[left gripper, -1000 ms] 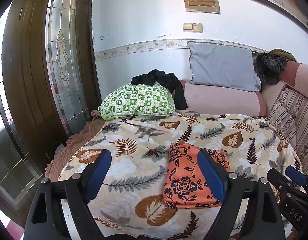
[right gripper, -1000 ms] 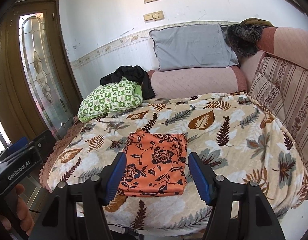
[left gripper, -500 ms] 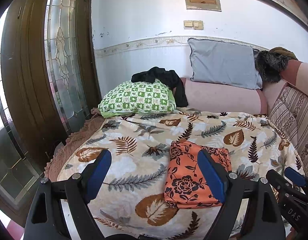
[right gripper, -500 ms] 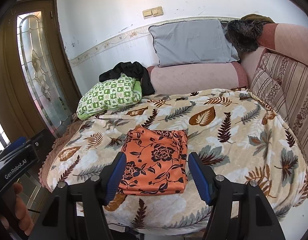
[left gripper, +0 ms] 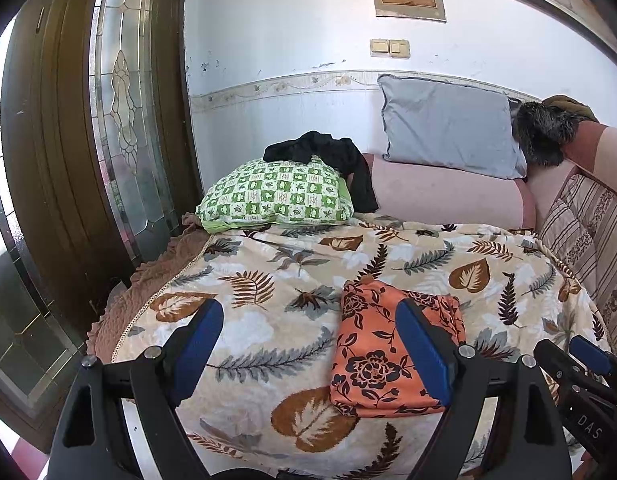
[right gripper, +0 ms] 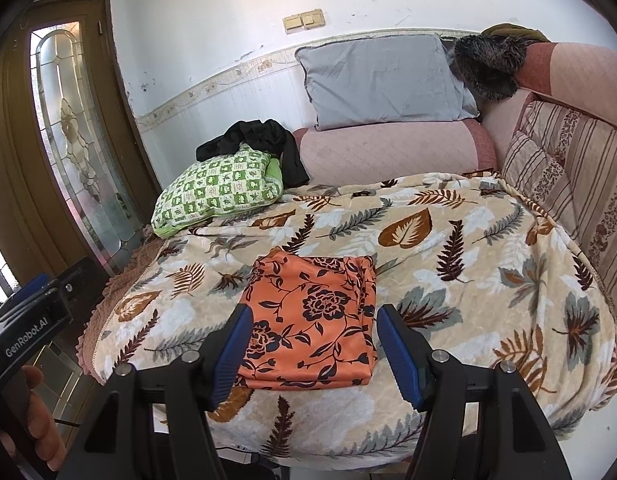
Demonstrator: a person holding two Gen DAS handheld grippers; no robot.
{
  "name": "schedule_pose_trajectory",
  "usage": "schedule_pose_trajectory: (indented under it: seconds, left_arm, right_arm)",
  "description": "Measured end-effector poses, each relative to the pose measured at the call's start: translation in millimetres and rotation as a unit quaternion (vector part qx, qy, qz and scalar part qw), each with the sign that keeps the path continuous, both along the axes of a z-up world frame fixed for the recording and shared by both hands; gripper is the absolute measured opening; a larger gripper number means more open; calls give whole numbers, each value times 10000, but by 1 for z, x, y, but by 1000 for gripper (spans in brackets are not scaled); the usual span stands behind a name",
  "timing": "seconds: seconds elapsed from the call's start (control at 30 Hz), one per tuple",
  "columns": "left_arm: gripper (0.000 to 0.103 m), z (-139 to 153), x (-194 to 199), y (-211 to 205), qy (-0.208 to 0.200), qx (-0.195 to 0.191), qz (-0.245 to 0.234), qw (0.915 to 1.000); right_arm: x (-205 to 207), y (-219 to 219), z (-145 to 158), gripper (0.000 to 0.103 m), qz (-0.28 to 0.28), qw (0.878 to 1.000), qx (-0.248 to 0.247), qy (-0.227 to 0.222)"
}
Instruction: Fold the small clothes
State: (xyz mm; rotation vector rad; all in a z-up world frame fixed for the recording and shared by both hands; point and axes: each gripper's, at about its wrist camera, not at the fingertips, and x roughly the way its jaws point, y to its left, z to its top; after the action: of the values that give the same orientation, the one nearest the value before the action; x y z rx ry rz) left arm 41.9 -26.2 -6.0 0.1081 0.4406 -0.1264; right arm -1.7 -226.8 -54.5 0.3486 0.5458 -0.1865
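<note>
One orange floral garment [right gripper: 308, 316] lies on the leaf-print blanket [right gripper: 448, 280] near the front edge of the bed, and almost nothing about it has changed over the last second. It was a neat folded rectangle a moment ago and it is the same neat rectangle now, in the same spot, its layered edges stacked along its right side. Both claws have hung back just short of it the whole while, and only the view has drifted a touch.

The left claw [left gripper: 312, 348] stands wide apart with nothing between its blue pads; the garment lies beyond and to its right. The right claw [right gripper: 314, 352] is also apart, somewhat less wide, and empty, with the garment lying on the blanket straight ahead of it, untouched. My reading is that this piece is finished, and the pause is either the end of the job or a wait before another piece is fetched.

Counting what else is here: two claws, one folded garment, one green checked pillow [right gripper: 220, 192] at the far left of the bed, one black garment [right gripper: 268, 140] draped loosely over it, one grey cushion [right gripper: 384, 80] against the wall, and one dark furry thing [right gripper: 492, 64] on the sofa arm. The black garment looks unfolded, so it may be next, though I cannot say it belongs to the job.
</note>
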Motion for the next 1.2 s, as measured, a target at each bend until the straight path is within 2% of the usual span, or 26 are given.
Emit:
schedule_pose_trajectory:
  seconds: [0.67,1.2]
  left_arm:
    - [88,-8,16,9,95,-141,16,9999]
    - [88,-10,32,12,258,-147,51,9995]
  right_arm:
    - [6,2,-2,68,-42,10000,-85,25]
    - [28,11,-3,68,26,9998,-123,120]
